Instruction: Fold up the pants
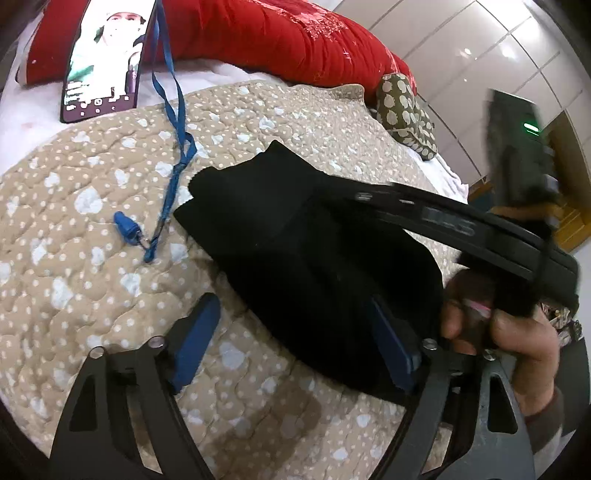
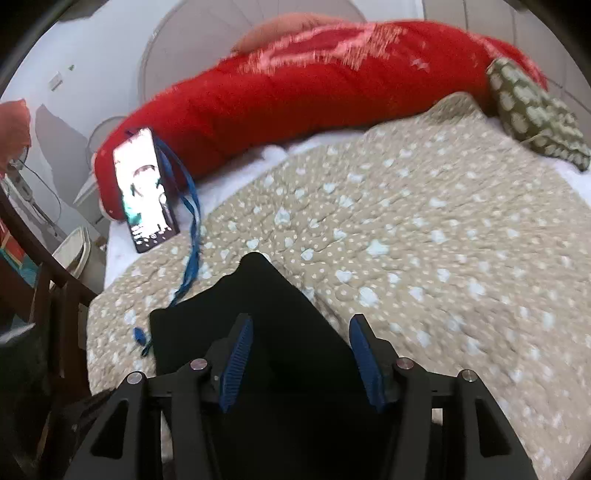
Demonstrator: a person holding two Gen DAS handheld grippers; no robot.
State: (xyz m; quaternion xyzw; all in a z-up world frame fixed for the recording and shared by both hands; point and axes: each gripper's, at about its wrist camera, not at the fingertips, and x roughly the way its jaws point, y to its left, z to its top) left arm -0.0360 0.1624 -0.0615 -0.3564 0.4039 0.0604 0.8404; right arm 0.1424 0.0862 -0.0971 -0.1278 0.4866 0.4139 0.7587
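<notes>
The black pants [image 1: 314, 258] lie folded in a compact bundle on the beige dotted quilt [image 1: 92, 221]. My left gripper [image 1: 295, 328] is open, its blue fingers [image 1: 195, 332] wide apart, the right finger partly under the bundle's edge. The right gripper's black body [image 1: 480, 236] crosses over the pants at the right, held by a hand [image 1: 517, 339]. In the right wrist view the pants [image 2: 258, 314] lie below my right gripper [image 2: 301, 350], which is open above them with nothing between its blue fingers [image 2: 236, 358].
A phone [image 1: 107, 59] with a lit screen leans on a red pillow [image 1: 277, 33] at the back. A blue lanyard [image 1: 173, 147] with a blue clip lies left of the pants. A green patterned cushion [image 1: 406, 114] sits at back right. The bed's left edge shows in the right wrist view [image 2: 96, 295].
</notes>
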